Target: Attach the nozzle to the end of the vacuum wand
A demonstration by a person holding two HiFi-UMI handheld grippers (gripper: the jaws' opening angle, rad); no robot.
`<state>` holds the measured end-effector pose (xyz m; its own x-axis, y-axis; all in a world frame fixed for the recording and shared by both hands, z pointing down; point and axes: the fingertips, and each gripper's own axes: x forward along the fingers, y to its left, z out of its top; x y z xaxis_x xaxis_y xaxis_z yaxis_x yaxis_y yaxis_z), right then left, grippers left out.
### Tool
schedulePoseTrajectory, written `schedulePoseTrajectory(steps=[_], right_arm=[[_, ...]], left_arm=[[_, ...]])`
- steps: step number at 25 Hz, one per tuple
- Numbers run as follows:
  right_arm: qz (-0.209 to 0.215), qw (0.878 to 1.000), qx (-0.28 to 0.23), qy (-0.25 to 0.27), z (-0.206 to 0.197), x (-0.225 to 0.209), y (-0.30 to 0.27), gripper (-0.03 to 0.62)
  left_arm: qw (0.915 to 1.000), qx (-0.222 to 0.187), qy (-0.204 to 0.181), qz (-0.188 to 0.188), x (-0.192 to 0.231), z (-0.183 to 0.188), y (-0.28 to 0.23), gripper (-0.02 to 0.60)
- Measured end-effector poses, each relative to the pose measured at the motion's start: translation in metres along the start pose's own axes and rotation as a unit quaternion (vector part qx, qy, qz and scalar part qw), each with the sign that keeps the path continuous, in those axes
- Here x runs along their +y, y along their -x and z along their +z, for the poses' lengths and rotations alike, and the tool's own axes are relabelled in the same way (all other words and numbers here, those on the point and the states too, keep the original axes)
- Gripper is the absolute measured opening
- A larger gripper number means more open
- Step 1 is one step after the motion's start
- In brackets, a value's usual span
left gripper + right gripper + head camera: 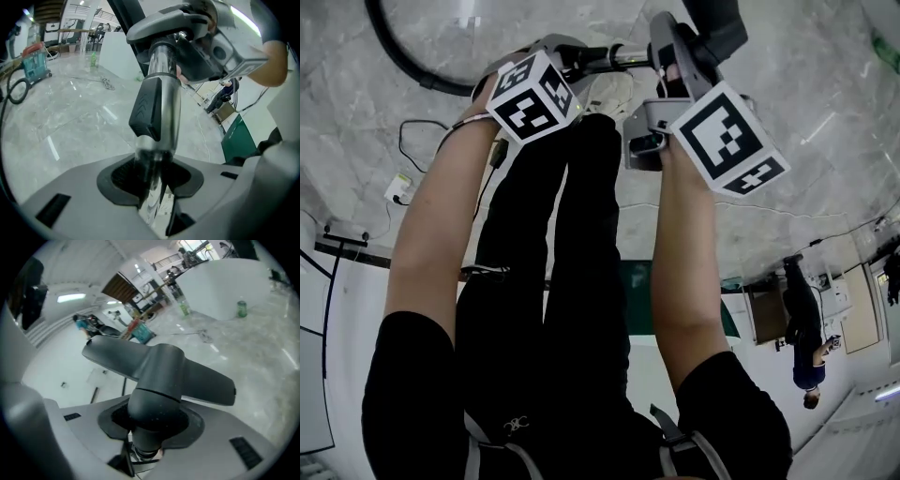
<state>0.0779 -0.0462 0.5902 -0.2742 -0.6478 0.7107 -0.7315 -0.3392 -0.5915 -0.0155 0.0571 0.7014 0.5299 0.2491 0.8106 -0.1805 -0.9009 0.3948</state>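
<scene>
L gripper is clamped on the chrome vacuum wand. R gripper is clamped on the dark grey nozzle by its neck. In head view both sets of jaws are hidden behind marker cubes, and the wand-nozzle joint can't be made out.

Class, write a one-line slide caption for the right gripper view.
Right claw grips the neck of a dark grey plastic T-shaped vacuum nozzle, held above a pale marble floor.

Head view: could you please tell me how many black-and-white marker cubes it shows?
2. One white cube with black square markers sits on the left gripper, upper left of centre; the other on the right gripper, upper right. None appears hidden.
</scene>
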Motion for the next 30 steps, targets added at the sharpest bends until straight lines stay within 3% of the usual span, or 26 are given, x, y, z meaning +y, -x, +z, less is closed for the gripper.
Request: schedulePoseTrajectory(steps=[3,5,7,10,14,17,21,24,27,30], right_arm=[[0.171,0.984,0.005,0.052,0.001,0.025,-0.005,0.166],[0.217,0.975,0.013,0.054,-0.001,0.026,-0.008,0.166],[0.194,0.979,0.018,0.053,-0.004,0.017,-0.009,0.164],[0.12,0.99,0.033,0.064,-0.007,0.002,-0.004,0.166],[0.042,0.998,0.056,-0.01,-0.006,-0.016,0.015,0.17],[0.01,0.994,0.064,-0.088,-0.004,-0.023,0.025,0.172],[-0.03,0.992,0.063,-0.104,0.0,-0.026,0.025,0.172],[-0.004,0.995,0.056,-0.082,0.002,-0.016,0.019,0.181],[0.097,0.994,0.056,-0.01,0.008,0.0,0.012,0.182],[0.196,0.978,0.066,0.036,0.007,0.011,0.006,0.183]], left_arm=[[0.9993,-0.007,-0.011,-0.035,-0.001,0.003,0.007,0.155],[0.9989,-0.008,-0.011,-0.045,-0.003,0.002,0.006,0.155],[0.9987,-0.013,-0.008,-0.048,-0.004,0.003,0.003,0.155],[0.9985,-0.021,-0.01,-0.049,-0.006,0.003,-0.001,0.155],[0.9985,-0.017,-0.016,-0.049,-0.006,0.003,-0.006,0.155],[0.9984,-0.022,-0.018,-0.049,-0.007,0.006,-0.006,0.155],[0.9981,-0.026,-0.019,-0.052,-0.008,0.008,-0.006,0.155],[0.9976,-0.024,-0.015,-0.063,-0.004,0.007,-0.002,0.154],[0.9962,-0.02,-0.012,-0.084,0.001,0.008,0.007,0.152],[0.9954,-0.024,0.0,-0.093,0.002,0.009,0.016,0.15]])
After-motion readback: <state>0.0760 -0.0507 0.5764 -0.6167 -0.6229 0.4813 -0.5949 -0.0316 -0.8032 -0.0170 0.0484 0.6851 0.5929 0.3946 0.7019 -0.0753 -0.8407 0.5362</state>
